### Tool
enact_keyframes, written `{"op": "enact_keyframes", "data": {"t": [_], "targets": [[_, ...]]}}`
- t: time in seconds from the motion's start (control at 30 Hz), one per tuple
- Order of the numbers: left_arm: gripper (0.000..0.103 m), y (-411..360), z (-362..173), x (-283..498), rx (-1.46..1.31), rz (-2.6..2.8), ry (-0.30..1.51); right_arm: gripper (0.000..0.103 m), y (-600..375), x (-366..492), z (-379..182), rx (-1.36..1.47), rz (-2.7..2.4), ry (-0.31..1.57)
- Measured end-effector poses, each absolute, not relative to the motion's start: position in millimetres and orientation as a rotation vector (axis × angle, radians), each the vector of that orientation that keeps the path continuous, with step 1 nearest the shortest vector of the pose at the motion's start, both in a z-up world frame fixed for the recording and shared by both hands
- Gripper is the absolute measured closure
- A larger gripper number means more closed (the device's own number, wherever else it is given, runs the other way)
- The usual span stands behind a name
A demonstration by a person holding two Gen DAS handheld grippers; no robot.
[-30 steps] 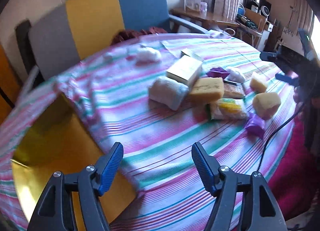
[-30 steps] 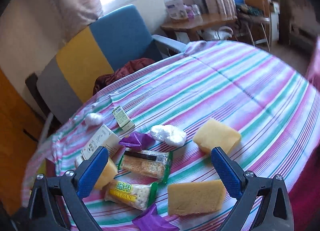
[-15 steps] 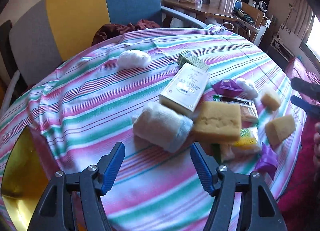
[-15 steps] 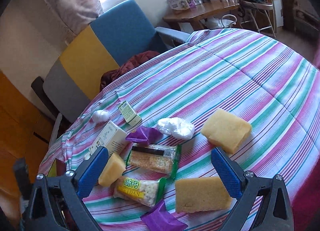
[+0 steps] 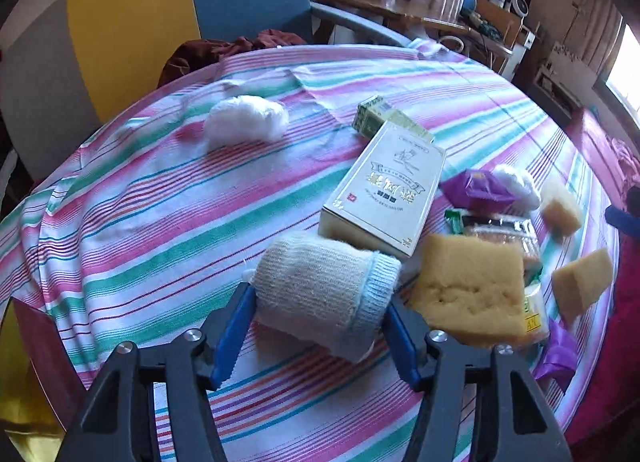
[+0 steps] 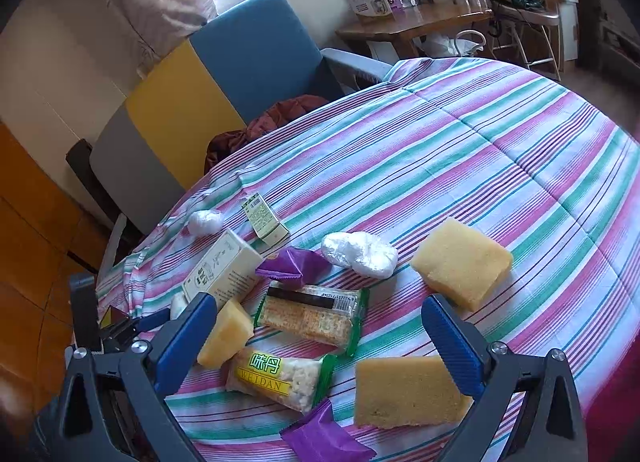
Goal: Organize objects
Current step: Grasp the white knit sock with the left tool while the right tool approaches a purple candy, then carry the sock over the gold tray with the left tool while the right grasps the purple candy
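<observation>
The left gripper (image 5: 320, 310), its jaws just closing, holds the rolled sock (image 5: 326, 294) between its pads. The right gripper (image 6: 320, 346) stands wide above the snack packets (image 6: 312, 316).

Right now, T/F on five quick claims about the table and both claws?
1. The rolled sock lies between the left claw's fingers. True; its jaws have just been closing.
2. The right claw grips a sponge. False; it is open and holds nothing.
3. The cream box stands upright. False; it lies flat.
4. Snack packets lie on the striped cloth. True.
5. The armchair is all red. False; blue, yellow and grey.
</observation>
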State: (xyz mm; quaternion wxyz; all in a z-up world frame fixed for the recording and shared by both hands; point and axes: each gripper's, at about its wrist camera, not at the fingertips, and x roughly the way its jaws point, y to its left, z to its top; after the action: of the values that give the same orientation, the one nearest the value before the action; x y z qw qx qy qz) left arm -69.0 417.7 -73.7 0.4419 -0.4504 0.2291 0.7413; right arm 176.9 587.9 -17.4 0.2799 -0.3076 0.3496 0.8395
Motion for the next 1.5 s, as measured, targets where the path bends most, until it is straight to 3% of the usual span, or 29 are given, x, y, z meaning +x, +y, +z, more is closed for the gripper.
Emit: {"op": "enact_keyframes", "data": {"t": [0.13,0.2,0.57,0.7,0.9,1.0,1.07,1.1,1.13,1.5], "targets": [[0.056,404,-67,-65,-1.101,1.849,0.532,0.002,579,168,-17,-0.869,2.289,0.874],[0.058,396,-62,-60,-1.09,1.855,0.512,0.003,573,164,-17,-0.894,2.312,0.842],[0.058,336,-25,-19,-1.052,1.897,0.39,0.007,537,133,-30,-1.163,2.466,0.747],[0.058,314,-14,-10,-1.021,1.92,0.371,0.014,523,129,-39,-1.309,2.459,0.733],[0.058,279,-10,-1,-1.021,1.936,0.307,0.017,510,134,-49,-1.528,2.344,0.568],[0.058,266,-8,1,-1.025,1.943,0.275,0.026,504,133,-63,-1.631,2.269,0.493],[0.058,255,-6,3,-1.023,1.951,0.254,0.042,504,133,-75,-1.673,2.214,0.454],[0.058,246,-4,2,-1.022,1.96,0.242,0.06,505,133,-82,-1.693,2.187,0.443],[0.058,239,-3,2,-1.023,1.97,0.232,0.066,506,133,-89,-1.706,2.164,0.444],[0.058,102,-2,-74,-1.138,2.325,0.131,0.069,515,136,-91,-1.635,2.173,0.455]]}}
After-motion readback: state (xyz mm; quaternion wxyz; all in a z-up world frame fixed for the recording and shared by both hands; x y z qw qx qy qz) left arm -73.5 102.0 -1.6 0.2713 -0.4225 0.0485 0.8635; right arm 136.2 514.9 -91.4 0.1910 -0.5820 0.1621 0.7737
